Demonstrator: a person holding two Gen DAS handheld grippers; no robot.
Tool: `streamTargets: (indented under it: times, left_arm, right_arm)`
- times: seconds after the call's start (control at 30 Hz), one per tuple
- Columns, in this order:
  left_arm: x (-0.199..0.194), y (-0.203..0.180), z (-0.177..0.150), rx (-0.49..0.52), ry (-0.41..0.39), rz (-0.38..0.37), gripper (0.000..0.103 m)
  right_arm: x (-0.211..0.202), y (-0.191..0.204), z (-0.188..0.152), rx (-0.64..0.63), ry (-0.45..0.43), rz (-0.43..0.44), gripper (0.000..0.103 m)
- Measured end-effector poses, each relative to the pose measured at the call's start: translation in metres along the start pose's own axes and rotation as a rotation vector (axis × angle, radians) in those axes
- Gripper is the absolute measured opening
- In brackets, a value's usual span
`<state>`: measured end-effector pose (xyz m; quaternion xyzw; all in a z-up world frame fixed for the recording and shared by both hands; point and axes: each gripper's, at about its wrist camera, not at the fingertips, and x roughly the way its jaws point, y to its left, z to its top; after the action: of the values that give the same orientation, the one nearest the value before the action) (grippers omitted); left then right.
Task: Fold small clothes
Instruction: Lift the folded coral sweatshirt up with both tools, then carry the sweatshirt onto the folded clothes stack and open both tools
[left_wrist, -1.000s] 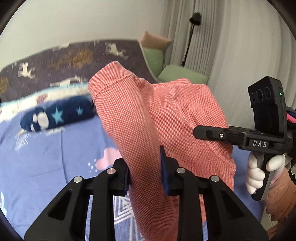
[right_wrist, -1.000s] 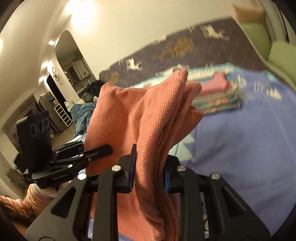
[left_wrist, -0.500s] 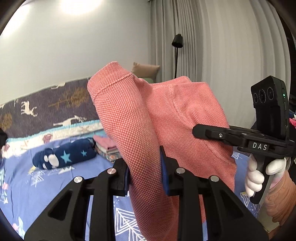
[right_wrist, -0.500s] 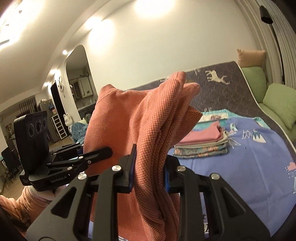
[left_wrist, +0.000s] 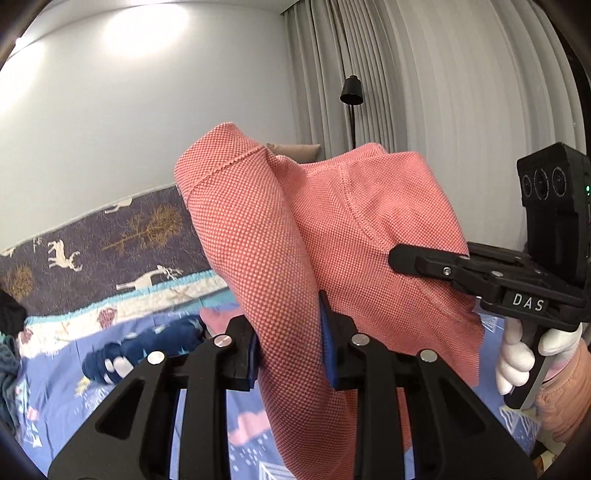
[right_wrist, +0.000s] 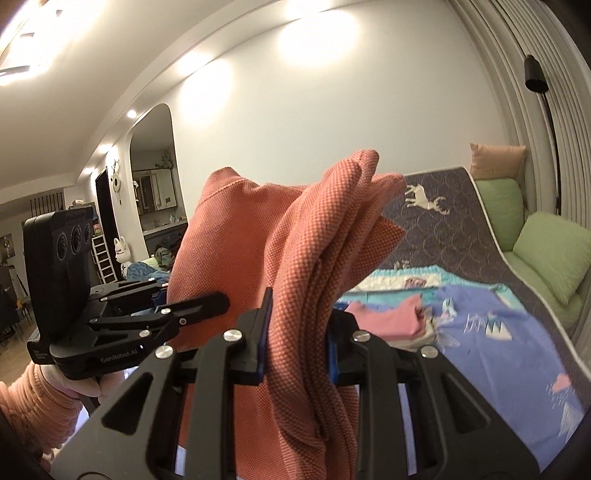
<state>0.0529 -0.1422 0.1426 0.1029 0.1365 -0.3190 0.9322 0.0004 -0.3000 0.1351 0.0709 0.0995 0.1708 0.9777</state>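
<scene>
Over the last second both cameras tilt upward: the bed (left_wrist: 55, 373) sinks toward the lower edge of each view while wall, curtain and ceiling lights fill the upper part, so the coral pique garment (left_wrist: 332, 229) is being carried higher, well clear of the blue patterned bedsheet. The grips look unchanged across that time. The left hand-held gripper (left_wrist: 290, 332) is clamped on a rolled, hemmed edge of the cloth, and the right hand-held gripper (right_wrist: 297, 332) is clamped on a bunch of several layers; each also shows at 3 and 9 o'clock of the other's view, close together with the fabric slack between them. By my reading this is a lift to let the garment hang and open out before it is laid flat, so the folding itself is not yet begun. Its long axis runs roughly vertical, from the pinched top edge at 12 o'clock down past 6 o'clock, where the lower end leaves the frame. Behind it on the bed lie a stack of folded clothes (right_wrist: 391, 321), blurred, and a navy star-print item (left_wrist: 147, 350) at 8 o'clock.
</scene>
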Motion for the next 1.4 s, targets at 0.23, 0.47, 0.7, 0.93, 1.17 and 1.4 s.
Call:
streamTargets:
  times: [0.23, 0.47, 0.7, 0.93, 1.17, 1.4]
  left_arm:
    - [0.026, 0.014, 0.046, 0.038, -0.021, 0.037, 0.027]
    - [0.069, 0.038, 0.078, -0.016, 0.010, 0.057, 0.027]
    - [0.120, 0.062, 0.086, -0.022, 0.061, 0.101, 0.027]
    - [0.186, 0.094, 0.072, -0.051, 0.138, 0.144, 0.027]
    - [0.274, 0.131, 0.039, -0.063, 0.213, 0.263, 0.040]
    - [0.336, 0.150, -0.085, -0.077, 0.539, 0.314, 0.054]
  right_arm:
    - [0.030, -0.025, 0.043, -0.030, -0.023, -0.022, 0.023]
    - [0.076, -0.051, 0.083, -0.041, 0.004, -0.064, 0.023]
    - [0.136, -0.078, 0.094, -0.024, 0.057, -0.088, 0.023]
    - [0.210, -0.111, 0.082, 0.012, 0.120, -0.115, 0.023]
    - [0.300, -0.156, 0.054, 0.033, 0.183, -0.161, 0.029]
    - [0.339, -0.223, -0.040, 0.291, 0.394, -0.298, 0.046]
